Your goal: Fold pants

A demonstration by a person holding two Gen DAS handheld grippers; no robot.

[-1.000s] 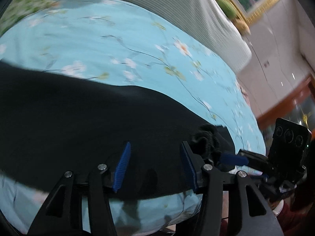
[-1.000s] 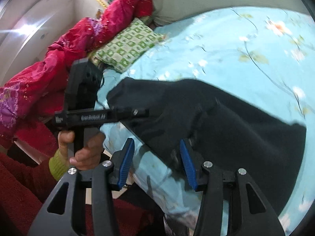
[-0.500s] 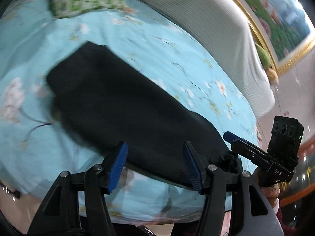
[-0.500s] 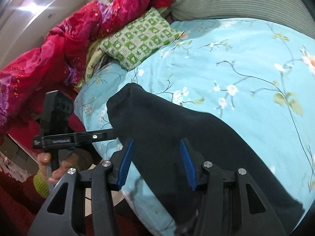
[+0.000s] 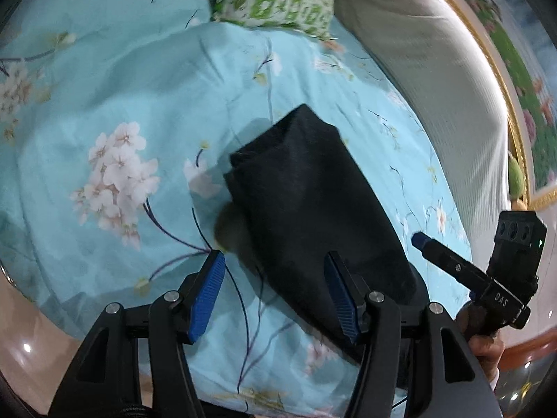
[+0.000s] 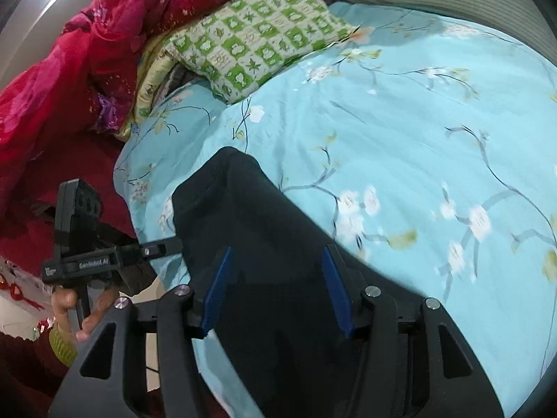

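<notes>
Black pants (image 5: 313,202) lie folded in a narrow stack on the light blue flowered bed sheet (image 5: 115,111), one end pointing away from me. My left gripper (image 5: 275,264) hovers open at their near left edge, its right pad over the cloth and its left pad over bare sheet. In the right wrist view the pants (image 6: 250,209) run under my right gripper (image 6: 277,256). Its jaws are opening, with cloth below them and the pads not pressing on it. Each gripper also shows in the other's view: the right gripper (image 5: 423,242) and the left gripper (image 6: 167,245), held in a hand.
A green chequered pillow (image 6: 257,38) and a red quilt (image 6: 69,69) lie at the head of the bed. A grey striped bolster (image 5: 435,80) runs along the far side below a gold-framed picture (image 5: 522,80). The near bed edge drops to a shiny floor (image 5: 24,341).
Both views have swung along the bed. The black cloth that stretched wide across the views now lies as a shorter, narrower stack. Both pairs of jaws stand slightly wider.
</notes>
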